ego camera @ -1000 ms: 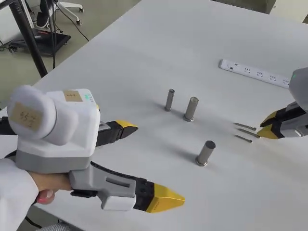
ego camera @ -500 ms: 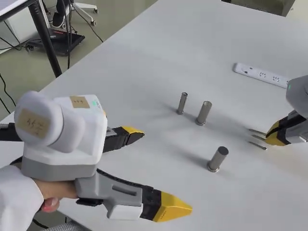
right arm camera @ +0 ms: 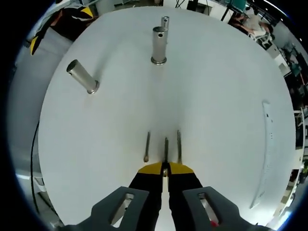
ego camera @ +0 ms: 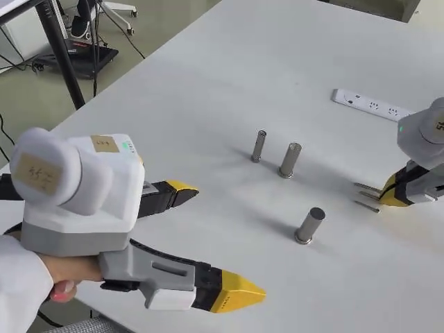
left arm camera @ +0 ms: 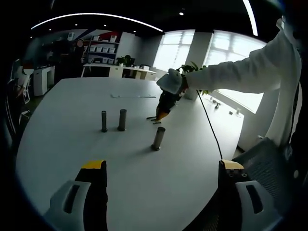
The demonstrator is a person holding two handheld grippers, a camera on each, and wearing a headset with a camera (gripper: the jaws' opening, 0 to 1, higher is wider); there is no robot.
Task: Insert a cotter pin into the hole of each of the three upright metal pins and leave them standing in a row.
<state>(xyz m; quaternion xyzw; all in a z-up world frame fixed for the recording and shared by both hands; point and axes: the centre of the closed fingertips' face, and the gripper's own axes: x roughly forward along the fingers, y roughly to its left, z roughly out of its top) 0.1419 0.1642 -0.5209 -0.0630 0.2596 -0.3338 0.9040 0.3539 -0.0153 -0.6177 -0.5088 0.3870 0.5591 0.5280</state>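
Note:
Three upright metal pins stand on the white table: a thin one point(ego camera: 259, 146), a thicker one point(ego camera: 290, 160) beside it, and a third point(ego camera: 309, 226) nearer me. Three cotter pins lie side by side at the right point(ego camera: 366, 196). In the right gripper view they lie parallel, and my right gripper point(right arm camera: 165, 168) is shut on the near end of the middle cotter pin point(right arm camera: 166, 149), which still lies on the table. My left gripper point(ego camera: 215, 239) hovers open at the lower left, well short of the metal pins point(left arm camera: 158, 138), with nothing between its jaws.
A white power strip point(ego camera: 368, 105) lies at the far right of the table point(ego camera: 208, 90). The table's left edge runs close to my left gripper, with a black desk leg and floor cables point(ego camera: 62, 55) beyond it.
My right gripper has slid onto the ends of the cotter pins and its jaws now sit shut on the middle one. The left gripper has stayed roughly where it was.

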